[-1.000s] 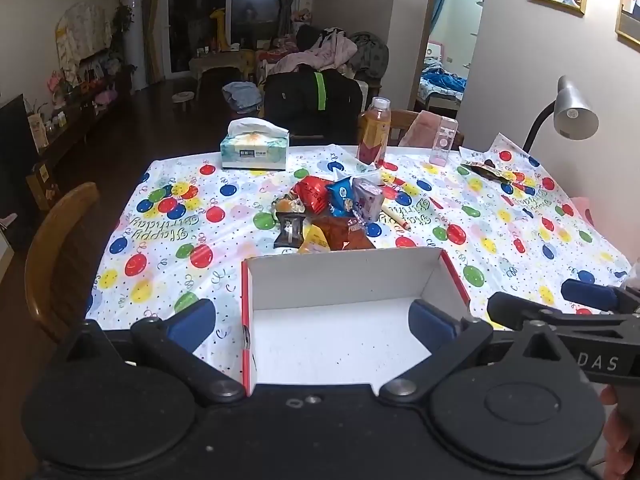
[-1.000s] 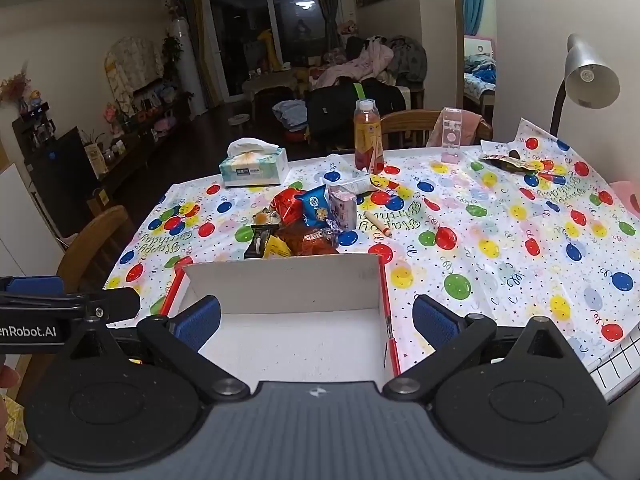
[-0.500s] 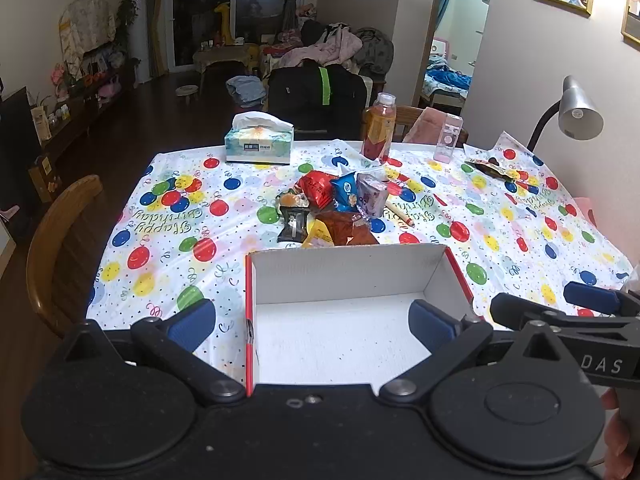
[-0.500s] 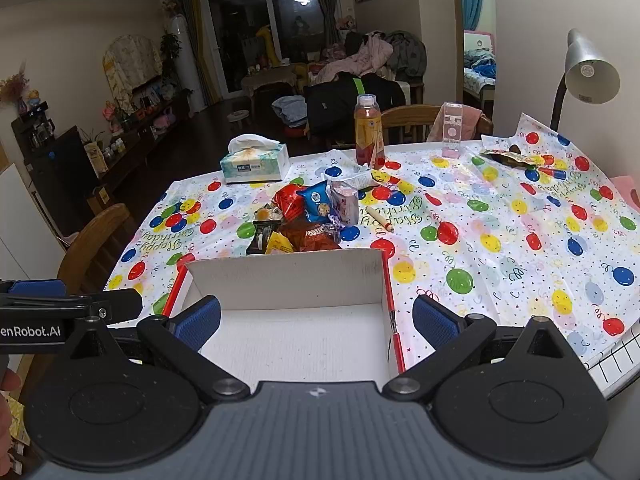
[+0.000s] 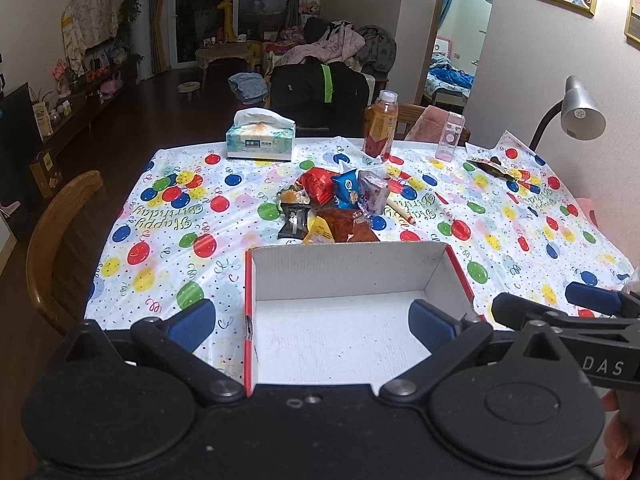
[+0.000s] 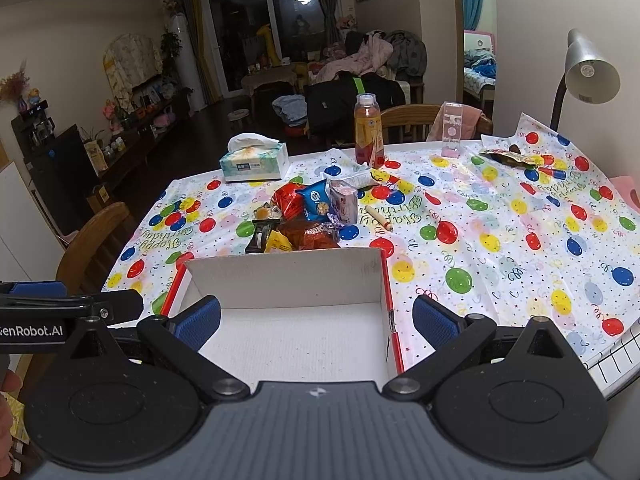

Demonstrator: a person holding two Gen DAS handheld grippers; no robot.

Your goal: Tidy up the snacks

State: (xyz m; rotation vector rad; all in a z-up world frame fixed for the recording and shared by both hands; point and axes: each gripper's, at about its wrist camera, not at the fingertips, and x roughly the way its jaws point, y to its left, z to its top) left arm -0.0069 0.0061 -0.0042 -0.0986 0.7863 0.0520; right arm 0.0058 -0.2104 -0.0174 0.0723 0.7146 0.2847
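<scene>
now both tools (image 5: 312, 326) seemingly sit slightly farther back.

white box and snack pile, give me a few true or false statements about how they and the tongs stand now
1. The white box holds no snacks. True.
2. The snack pile lies beyond the box's far wall. True.
3. The left tongs grip a snack. False: they are open and hold nothing.
4. The tissue box sits inside the white box. False: it stands on the tablecloth past the snacks.
5. The right tongs are open. True.
</scene>
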